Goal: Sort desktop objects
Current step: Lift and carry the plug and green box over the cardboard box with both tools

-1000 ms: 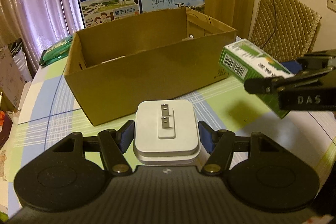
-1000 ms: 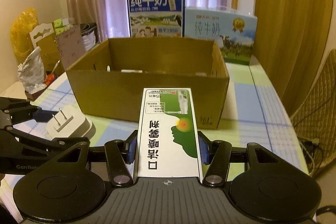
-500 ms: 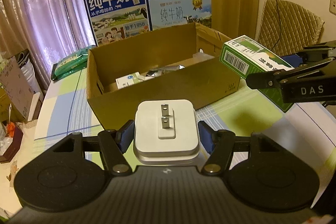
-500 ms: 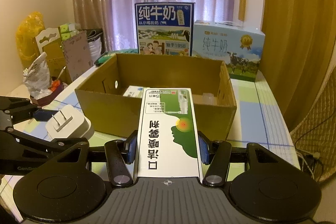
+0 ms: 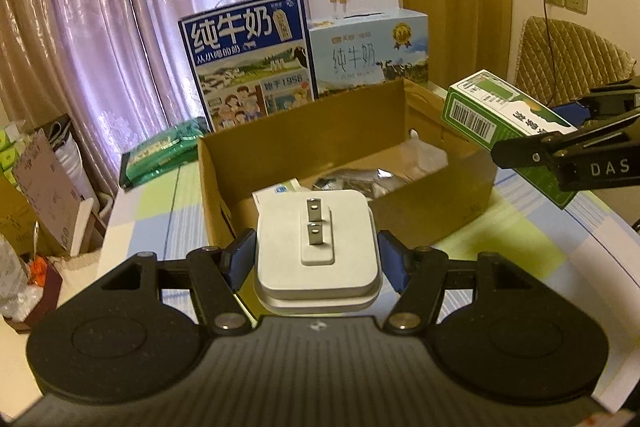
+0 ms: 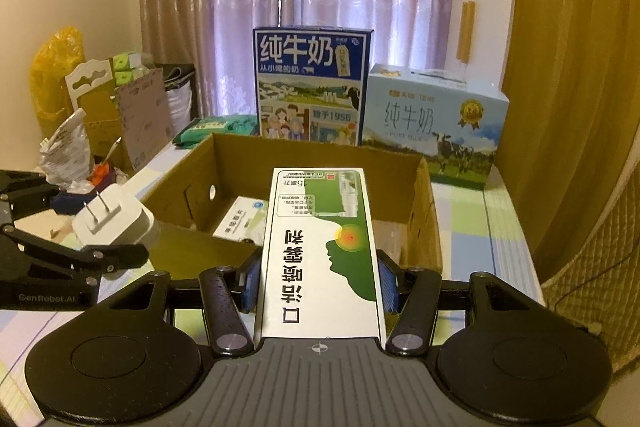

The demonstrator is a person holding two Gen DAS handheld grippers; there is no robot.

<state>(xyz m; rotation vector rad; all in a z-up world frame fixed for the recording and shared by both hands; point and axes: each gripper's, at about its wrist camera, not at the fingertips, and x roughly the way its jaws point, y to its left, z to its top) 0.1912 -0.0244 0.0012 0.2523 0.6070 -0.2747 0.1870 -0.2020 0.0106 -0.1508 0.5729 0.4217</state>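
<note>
We hold both loads above the counter (image 6: 500,227), short of the cardboard box (image 6: 192,183): our left tongs (image 5: 316,259) pinching a white plug adapter (image 5: 316,247), our right tongs (image 6: 320,283) pinching a green-and-white carton (image 6: 320,247), its long axis pointing into the box just ahead. Inside lie a small white packet (image 6: 240,223) and foil wrappers (image 5: 360,179).

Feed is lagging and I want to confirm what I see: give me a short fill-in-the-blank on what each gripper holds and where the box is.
1. The left gripper is shut on a white ____.
2. The right gripper is shut on a green-and-white ____.
3. Both are held in front of an open cardboard box that already holds a small ____ carton.
4. Behind the box stand two ____ cartons.

Missing words: charger; spray box; white; milk
</note>
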